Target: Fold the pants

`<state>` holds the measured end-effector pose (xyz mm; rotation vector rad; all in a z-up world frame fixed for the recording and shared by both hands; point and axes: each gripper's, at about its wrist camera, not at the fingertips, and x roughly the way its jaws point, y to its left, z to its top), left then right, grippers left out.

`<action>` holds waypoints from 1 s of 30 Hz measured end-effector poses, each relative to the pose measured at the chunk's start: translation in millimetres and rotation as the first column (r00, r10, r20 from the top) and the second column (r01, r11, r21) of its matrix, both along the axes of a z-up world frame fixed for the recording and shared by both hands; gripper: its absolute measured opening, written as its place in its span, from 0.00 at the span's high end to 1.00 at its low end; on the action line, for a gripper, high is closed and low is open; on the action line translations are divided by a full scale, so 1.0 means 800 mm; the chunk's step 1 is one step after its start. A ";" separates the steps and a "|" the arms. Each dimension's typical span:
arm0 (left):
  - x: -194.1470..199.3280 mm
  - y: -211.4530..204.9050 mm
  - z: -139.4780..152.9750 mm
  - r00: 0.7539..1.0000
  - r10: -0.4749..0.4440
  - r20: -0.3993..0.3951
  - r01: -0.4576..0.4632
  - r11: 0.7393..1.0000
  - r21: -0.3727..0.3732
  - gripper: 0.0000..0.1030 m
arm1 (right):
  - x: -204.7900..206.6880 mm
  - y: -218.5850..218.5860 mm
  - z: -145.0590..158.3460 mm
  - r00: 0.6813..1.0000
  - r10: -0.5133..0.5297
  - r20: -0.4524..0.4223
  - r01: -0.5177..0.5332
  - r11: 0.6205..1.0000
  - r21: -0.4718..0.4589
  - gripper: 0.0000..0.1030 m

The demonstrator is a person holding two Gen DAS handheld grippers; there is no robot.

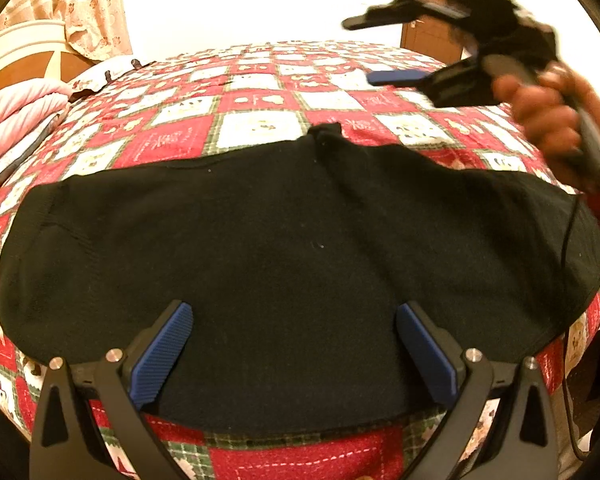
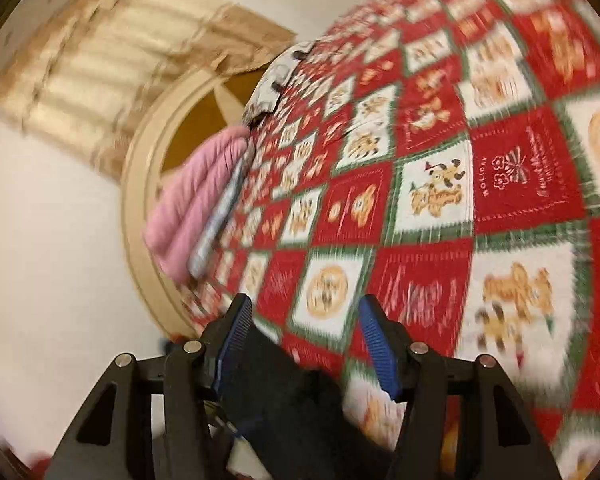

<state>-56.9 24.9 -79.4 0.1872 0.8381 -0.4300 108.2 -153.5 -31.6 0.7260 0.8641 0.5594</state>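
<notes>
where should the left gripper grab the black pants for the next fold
Probably the near hem edge of the black pants, coming in low from the near side. The left gripper already straddles that edge with its jaws open, and the cloth lies flat on the quilt.

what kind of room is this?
Likely a bedroom: a bed under a holiday patchwork quilt, a curved headboard with pink bedding beside it, and a curtain.

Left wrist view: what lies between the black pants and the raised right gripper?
Only bare red-and-white patchwork quilt lies between the black pants and the right gripper, seen in the left wrist view.
</notes>
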 end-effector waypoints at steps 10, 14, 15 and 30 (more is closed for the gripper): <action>0.005 0.000 0.001 1.000 0.004 -0.016 -0.004 1.000 0.010 0.00 | -0.114 0.022 -0.058 0.999 -0.030 -0.032 0.027 0.996 -0.084 0.45; 0.009 -0.001 0.003 0.999 0.019 -0.041 -0.018 1.000 0.016 0.00 | -0.153 -0.030 -0.034 0.987 -0.159 -0.019 0.156 0.981 -0.114 0.45; 0.009 -0.002 0.003 0.999 0.022 -0.045 -0.021 1.000 0.019 0.00 | -0.176 -0.054 -0.018 0.980 -0.200 0.015 0.201 0.974 -0.108 0.45; 0.011 -0.005 0.044 0.991 0.126 -0.040 -0.128 0.991 -0.049 0.00 | -0.441 -0.448 0.005 0.628 -0.777 -0.038 0.678 0.571 -0.463 0.45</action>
